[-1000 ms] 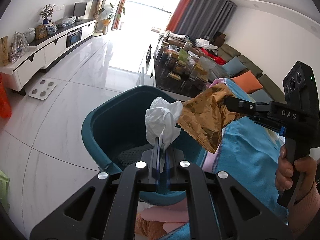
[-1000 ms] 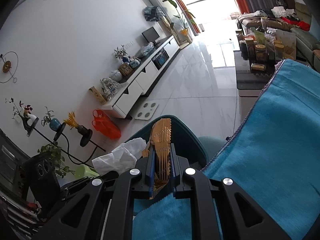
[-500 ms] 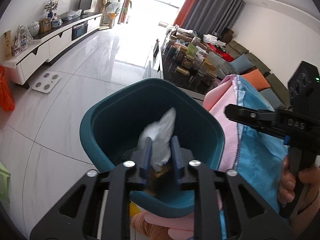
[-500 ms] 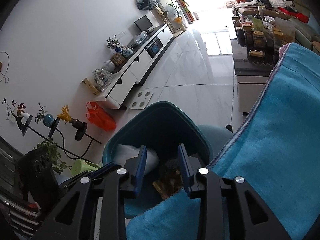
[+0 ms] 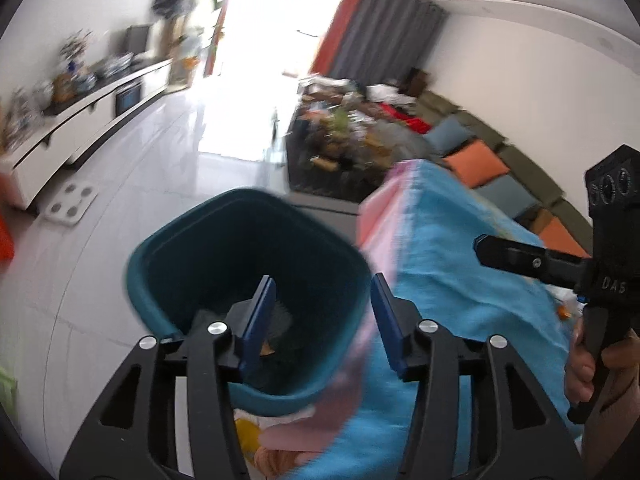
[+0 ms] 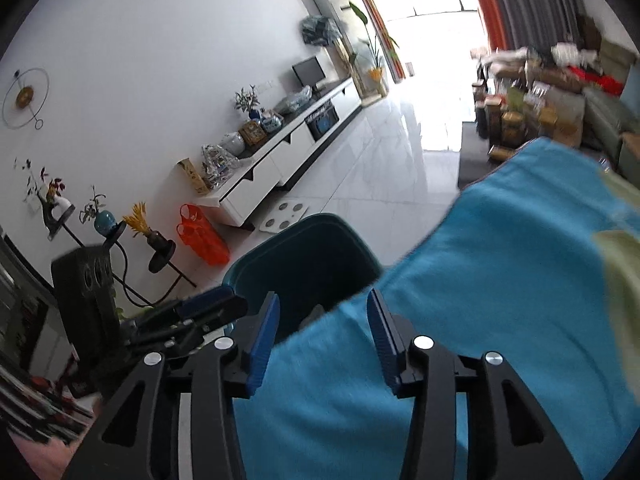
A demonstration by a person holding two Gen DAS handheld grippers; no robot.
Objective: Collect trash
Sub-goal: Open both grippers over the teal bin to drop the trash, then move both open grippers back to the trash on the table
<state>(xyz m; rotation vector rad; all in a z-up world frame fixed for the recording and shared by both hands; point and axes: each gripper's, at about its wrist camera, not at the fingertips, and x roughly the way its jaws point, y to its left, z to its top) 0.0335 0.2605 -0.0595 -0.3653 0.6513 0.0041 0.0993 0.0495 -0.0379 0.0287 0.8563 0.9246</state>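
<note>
A teal trash bin [image 5: 168, 248] stands on the floor beside the table and also shows in the right wrist view [image 6: 316, 240]. My left gripper [image 5: 322, 324] is open and empty, above the bin's near rim. A bit of the gold wrapper [image 5: 266, 349] shows low in the bin. The white tissue is out of sight. My right gripper [image 6: 320, 332] is open and empty over the table's blue cloth [image 6: 500, 280] at its edge by the bin. It also shows in the left wrist view [image 5: 486, 250] to the right.
The blue cloth [image 5: 460, 260] with a pink edge covers the table right of the bin. A white TV cabinet [image 6: 288, 152] lines the far wall. A cluttered dark coffee table [image 5: 340, 148] and a sofa stand beyond. White tile floor surrounds the bin.
Both grippers opened wide. The tissue and the gold wrapper dropped into the bin. Both grippers have drawn back and to the right, toward the table.
</note>
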